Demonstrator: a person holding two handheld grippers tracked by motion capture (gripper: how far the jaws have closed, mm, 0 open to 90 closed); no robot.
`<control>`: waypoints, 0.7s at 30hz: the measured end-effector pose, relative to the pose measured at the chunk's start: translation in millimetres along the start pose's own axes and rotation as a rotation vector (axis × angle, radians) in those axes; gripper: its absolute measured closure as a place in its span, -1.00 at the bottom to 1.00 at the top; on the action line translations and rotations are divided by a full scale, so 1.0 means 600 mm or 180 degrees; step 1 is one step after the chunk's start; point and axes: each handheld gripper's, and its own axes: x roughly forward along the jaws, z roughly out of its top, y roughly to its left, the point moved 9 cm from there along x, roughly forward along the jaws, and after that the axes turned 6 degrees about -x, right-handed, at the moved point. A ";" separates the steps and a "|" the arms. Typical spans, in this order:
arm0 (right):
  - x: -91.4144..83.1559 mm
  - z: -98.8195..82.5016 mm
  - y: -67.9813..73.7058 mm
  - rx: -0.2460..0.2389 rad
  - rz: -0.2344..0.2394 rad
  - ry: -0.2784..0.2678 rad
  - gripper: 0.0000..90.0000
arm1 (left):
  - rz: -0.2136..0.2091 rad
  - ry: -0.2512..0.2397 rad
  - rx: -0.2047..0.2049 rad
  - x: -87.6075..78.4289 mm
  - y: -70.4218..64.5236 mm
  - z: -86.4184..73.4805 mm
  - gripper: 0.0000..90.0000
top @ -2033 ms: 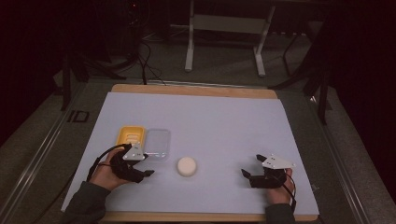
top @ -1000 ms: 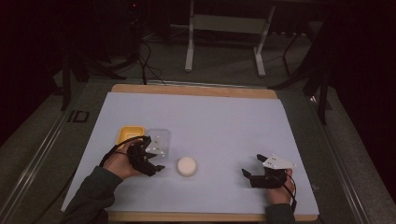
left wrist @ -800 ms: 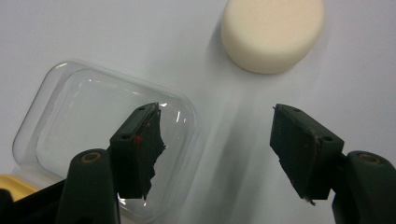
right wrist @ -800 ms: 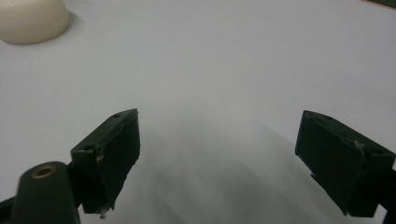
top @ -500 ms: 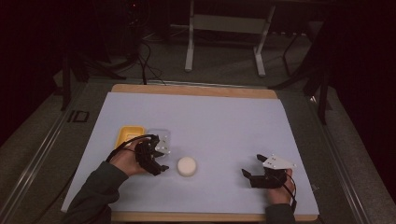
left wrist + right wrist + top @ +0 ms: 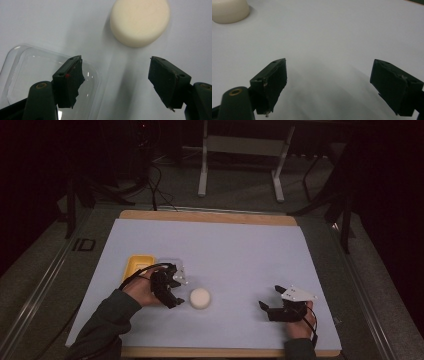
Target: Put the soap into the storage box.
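Jaws spread; cream puck (image 6: 140, 22) ahead, clear lid (image 6: 32, 75) beneath.

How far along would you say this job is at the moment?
Nothing looks done yet: the cream round block lies bare on the white mat, apart from the clear lid and yellow tray. In hand: the left gripper, jaws open, points at the block. The right gripper hangs open, empty. Grasping and placing remain, presumably.

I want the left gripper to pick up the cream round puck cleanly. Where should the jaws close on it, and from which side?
Grip the cream puck across its curved side wall, jaws on opposite sides. It lies flat on the white mat, a low disc, round all over, so any diameter should do. The left gripper, already open and facing it, could simply come straight ahead from the clear lid side.
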 end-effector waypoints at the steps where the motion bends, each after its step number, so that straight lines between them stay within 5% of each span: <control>1: 0.000 0.000 0.000 0.0003 0.0000 -0.0001 -0.69 | -0.0004 0.0001 0.0009 0.000 -0.001 0.002 -0.39; 21: 0.000 0.000 0.001 -0.0008 -0.0002 -0.0007 -0.69 | -0.0157 0.0143 0.0116 0.016 -0.015 0.021 -0.58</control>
